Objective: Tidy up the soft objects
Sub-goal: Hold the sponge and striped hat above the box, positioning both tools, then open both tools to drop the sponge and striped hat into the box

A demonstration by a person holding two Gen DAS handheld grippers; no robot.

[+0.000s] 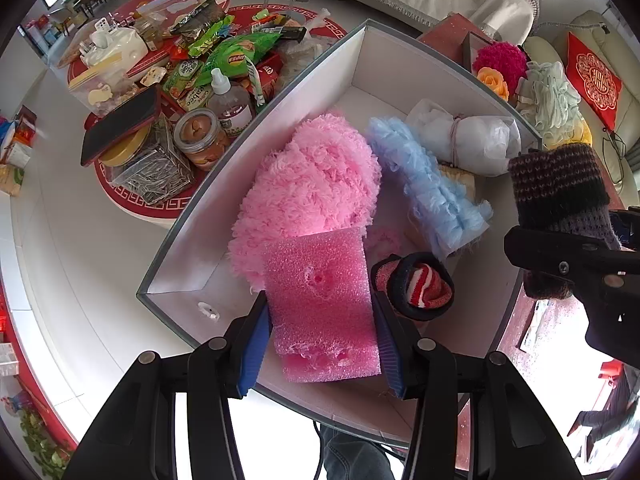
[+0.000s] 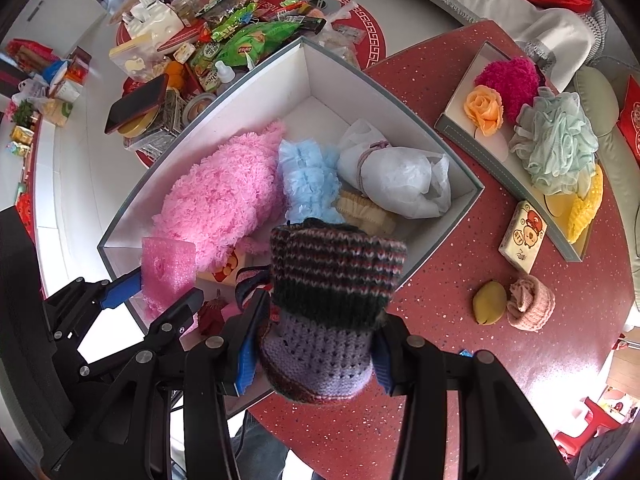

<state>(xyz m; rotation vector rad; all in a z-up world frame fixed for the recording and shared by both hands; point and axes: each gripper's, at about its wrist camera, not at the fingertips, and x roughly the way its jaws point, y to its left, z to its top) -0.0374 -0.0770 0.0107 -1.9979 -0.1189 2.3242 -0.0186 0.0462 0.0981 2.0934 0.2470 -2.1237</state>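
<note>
My left gripper (image 1: 324, 320) is shut on a pink foam sheet (image 1: 320, 304) and holds it over the near end of the white box (image 1: 256, 148). My right gripper (image 2: 312, 356) is shut on a rolled knit sock (image 2: 332, 296), dark striped on top and lilac below, held above the box's near right edge; it also shows in the left wrist view (image 1: 560, 196). Inside the box lie a pink fluffy item (image 1: 316, 176), a blue frilly item (image 1: 432, 184), a white tied bag (image 1: 468, 140) and a red-striped sock roll (image 1: 420, 284).
A shallow tray (image 2: 472, 120) on the red table (image 2: 520, 344) holds a magenta pompom, an orange rose, a mint bath pouf and a yellow knit piece. A tissue pack (image 2: 522, 236), a yellow fruit (image 2: 490, 302) and a pink sock roll (image 2: 532, 300) lie nearby. Snacks and jars crowd the far left.
</note>
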